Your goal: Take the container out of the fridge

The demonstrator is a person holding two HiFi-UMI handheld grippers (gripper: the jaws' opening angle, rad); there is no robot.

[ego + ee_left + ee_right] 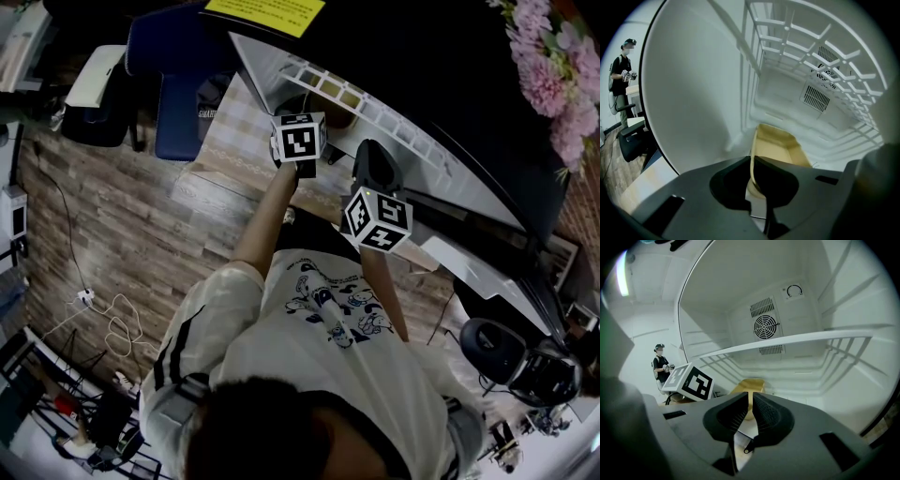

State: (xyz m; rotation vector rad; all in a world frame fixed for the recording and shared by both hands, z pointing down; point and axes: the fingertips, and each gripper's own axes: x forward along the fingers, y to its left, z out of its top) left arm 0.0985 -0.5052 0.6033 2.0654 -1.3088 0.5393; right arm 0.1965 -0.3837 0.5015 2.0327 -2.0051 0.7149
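Container (pixel 777 149), shallow yellow tray, thin-walled, probably light and bendy: your left hand-held gripper (pixel 752 163) and right hand-held gripper (pixel 751 401) each pinch its rim, so lift it level.

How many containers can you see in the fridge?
1: a yellow container low in the fridge, below the wire shelf, with the left claw and right claw both shut on its rim. Others may be hidden.

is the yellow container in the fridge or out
In: the container lies on the white fridge floor below the wire shelf, with the left gripper and right gripper both shut on its rim.
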